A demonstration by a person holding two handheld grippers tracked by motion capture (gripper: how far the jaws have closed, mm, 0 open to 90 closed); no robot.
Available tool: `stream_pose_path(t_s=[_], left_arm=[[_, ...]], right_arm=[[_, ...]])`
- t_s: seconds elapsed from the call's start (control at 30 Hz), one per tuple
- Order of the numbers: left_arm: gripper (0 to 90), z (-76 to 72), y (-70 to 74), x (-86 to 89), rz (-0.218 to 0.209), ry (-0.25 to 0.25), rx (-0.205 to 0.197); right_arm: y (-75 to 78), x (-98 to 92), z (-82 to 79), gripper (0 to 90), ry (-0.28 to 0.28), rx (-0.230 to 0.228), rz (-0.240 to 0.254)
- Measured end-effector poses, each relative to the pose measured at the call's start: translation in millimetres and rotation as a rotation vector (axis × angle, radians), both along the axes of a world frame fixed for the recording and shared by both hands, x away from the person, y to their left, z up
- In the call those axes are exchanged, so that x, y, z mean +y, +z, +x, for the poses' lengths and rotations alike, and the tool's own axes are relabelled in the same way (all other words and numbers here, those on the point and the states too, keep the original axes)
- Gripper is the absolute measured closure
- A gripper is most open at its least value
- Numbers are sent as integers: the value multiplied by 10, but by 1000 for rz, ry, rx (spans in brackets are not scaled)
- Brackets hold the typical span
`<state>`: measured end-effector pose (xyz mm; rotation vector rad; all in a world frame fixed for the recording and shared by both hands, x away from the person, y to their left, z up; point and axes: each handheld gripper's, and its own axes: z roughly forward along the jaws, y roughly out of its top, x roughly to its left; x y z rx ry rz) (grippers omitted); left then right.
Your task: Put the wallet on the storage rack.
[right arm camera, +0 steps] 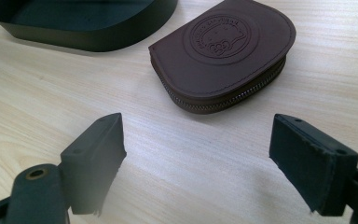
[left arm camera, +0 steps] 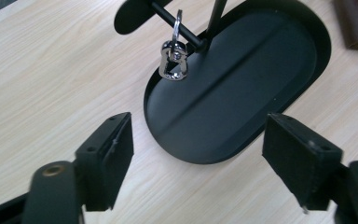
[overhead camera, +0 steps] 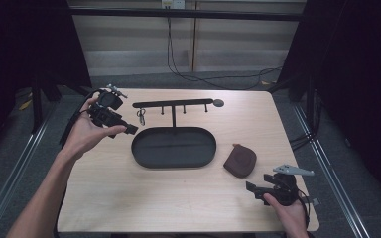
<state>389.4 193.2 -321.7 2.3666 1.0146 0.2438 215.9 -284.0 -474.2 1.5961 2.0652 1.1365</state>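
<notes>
Metal catches the eye first: a small silver clasp [left arm camera: 174, 59] hangs from a peg at the near end of the black rack [overhead camera: 172, 104], just ahead of the left gripper [overhead camera: 124, 128] and slightly above its jaws. Those jaws stand wide apart with nothing between them. The clasp looks light, hard and slick, free to swing on its peg, so it would likely be best pinched across its flat body rather than by the thin ring on top. Below and beyond the jaws lies the oval black tray [left arm camera: 317, 37] that forms the rack's base.

Further right, a brown leather coin pouch [right arm camera: 223, 51] rests flat on the wooden table [overhead camera: 129, 198], straight ahead of the right gripper [overhead camera: 258, 191] and a little apart from it. This gripper's jaws are also spread with nothing in them. The pouch seems soft yet firm-edged, light, with a zip around its curve; the sides offer the surest hold. Its top bears an embossed round cartoon-cat emblem; the lettering around it is too small to read.
</notes>
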Motion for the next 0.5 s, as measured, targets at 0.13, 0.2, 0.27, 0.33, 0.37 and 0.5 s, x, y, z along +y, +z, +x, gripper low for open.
stream_pose_path(t_s=[0.13, 0.2, 0.27, 0.33, 0.37, 0.5], left_arm=[[177, -90, -134, 86, -24, -1, -4], [179, -132, -180, 128, -45, 5, -4], [163, -189, -232, 153, -59, 1, -14], [167, -259, -281, 167, -56, -32, -37], [162, -294, -319, 171, -77, -41, -29], [166, -429, -466, 191, -74, -4, -68]], right_arm=[[-5, 16, 16, 176, 8, 6, -8], [-7, 20, 23, 176, 5, 9, -8], [-3, 16, 16, 177, 5, 6, -8], [-4, 13, 13, 177, 1, 6, -5], [-5, 11, 15, 176, 0, 6, -5], [-7, 10, 18, 176, 3, 10, -7]])
